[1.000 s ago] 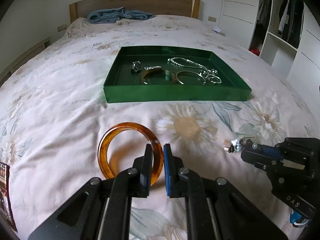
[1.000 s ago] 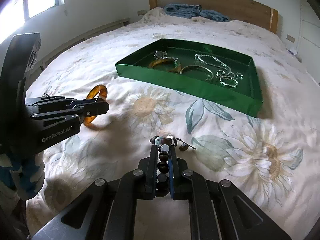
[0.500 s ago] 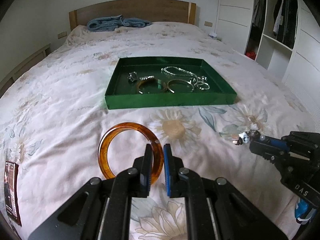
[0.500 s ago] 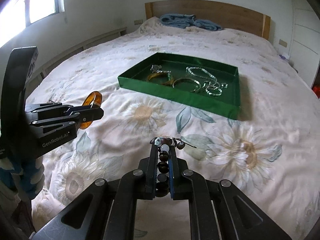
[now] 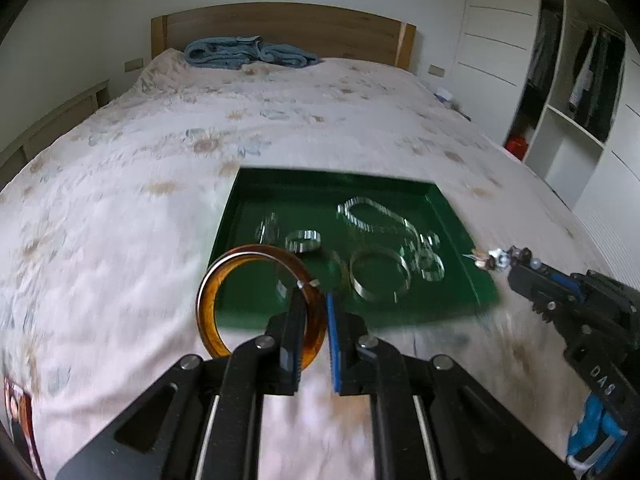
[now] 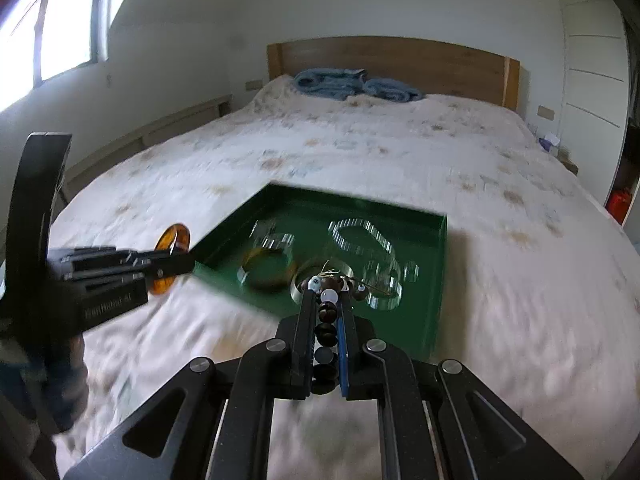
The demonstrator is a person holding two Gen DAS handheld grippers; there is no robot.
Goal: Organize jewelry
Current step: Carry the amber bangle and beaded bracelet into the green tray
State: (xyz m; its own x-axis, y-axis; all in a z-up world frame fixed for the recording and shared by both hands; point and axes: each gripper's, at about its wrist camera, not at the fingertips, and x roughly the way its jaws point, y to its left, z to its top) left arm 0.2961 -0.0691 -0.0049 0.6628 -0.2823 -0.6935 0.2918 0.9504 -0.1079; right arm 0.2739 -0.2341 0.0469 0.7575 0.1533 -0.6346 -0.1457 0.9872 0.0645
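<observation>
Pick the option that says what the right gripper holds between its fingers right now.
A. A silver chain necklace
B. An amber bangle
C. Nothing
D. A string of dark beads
D: in the right wrist view the right gripper is shut on a beaded bracelet of dark brown beads with a few pale ones, while the amber bangle sits in the left gripper.

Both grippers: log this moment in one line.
left gripper: shut on amber bangle | right gripper: shut on beaded bracelet | green tray: ahead
</observation>
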